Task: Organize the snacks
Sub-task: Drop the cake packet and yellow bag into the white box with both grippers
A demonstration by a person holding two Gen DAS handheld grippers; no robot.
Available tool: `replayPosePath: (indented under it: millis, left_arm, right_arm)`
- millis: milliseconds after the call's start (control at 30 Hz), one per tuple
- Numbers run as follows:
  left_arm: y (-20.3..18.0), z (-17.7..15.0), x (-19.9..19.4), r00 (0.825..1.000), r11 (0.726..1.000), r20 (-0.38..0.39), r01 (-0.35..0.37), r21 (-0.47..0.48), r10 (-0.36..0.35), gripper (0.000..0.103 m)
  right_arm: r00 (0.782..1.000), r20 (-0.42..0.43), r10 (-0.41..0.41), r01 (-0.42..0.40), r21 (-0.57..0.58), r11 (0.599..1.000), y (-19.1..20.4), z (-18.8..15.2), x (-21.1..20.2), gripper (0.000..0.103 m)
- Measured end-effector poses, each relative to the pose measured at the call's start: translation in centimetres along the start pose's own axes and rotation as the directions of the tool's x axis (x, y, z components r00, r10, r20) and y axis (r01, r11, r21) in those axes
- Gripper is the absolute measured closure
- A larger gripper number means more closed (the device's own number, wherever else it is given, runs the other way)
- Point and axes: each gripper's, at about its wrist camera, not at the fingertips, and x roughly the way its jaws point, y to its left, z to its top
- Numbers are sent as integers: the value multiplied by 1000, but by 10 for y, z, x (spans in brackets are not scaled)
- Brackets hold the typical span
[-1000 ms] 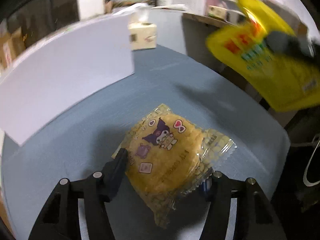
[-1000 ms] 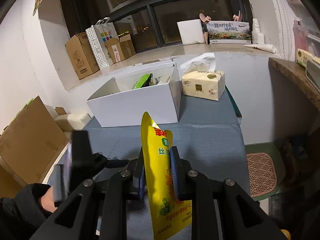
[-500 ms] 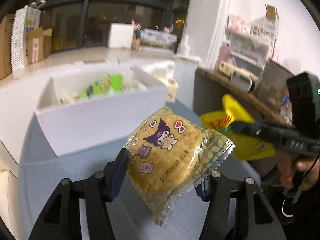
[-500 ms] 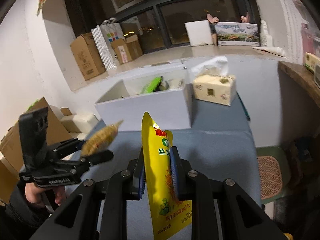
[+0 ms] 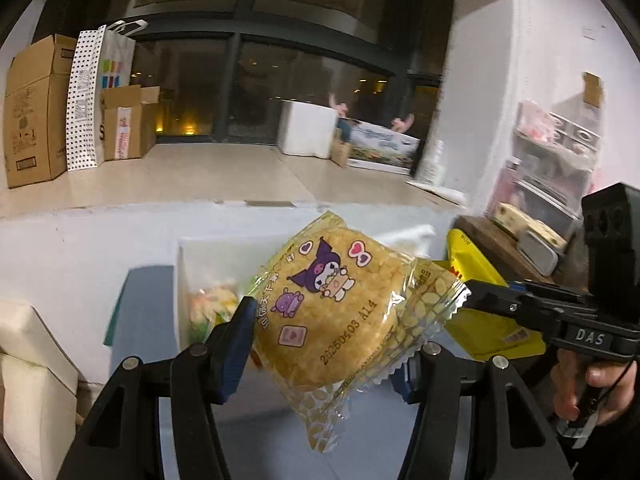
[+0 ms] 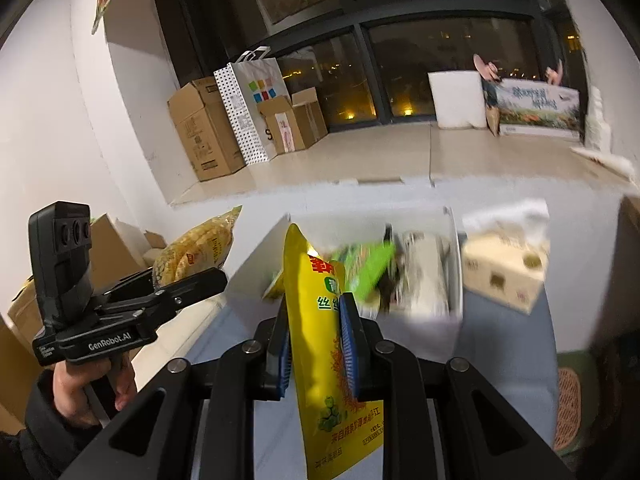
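Snacks in the white box (image 6: 454,268) are motion-blurred; the yellow pouch (image 6: 328,364) runs off the bottom edge.

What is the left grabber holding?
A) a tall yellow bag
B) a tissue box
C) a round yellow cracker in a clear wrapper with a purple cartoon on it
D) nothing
C: the left gripper is shut on the cartoon cracker packet, while the tall yellow bag sits in the right gripper.

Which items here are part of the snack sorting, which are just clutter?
Job: rice cracker pack in left claw; yellow snack bag in right claw; white box of snacks.
Clutter: tissue box, cardboard boxes, dotted paper bag.
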Motion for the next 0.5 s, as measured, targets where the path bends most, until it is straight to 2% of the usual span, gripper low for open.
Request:
replayPosePath:
  millis: [167,267,400,433,467,500]
  left_arm:
    - [22,19,28,998,998,-21,-67,1,67,40]
    - [33,24,48,993,994,-43,-106,-1,105,40]
    - [46,28,72,985,987,-71,-160,-12,159,38]
    - [49,28,76,983,985,-78,-170,-22,168,33]
    - [54,28,82,978,981,-98,-188,-38,183,11]
    - [60,28,91,973,978,-134,-199,-58,190,0]
  right_arm:
    - [1000,-21,-14,15,26,1000,-9,36,40,81]
    - [999,-55,0,6,109,994,-26,52,68,81]
    - [998,-62,-31,37,98,995,-36,67,96,81]
    - [998,-56,-30,36,101,994,-39,71,102,80]
    - [998,-51,-39,44,120,992,-42,75,107,78]
    - [997,-54,-54,61,145,988,-47,77,112,72]
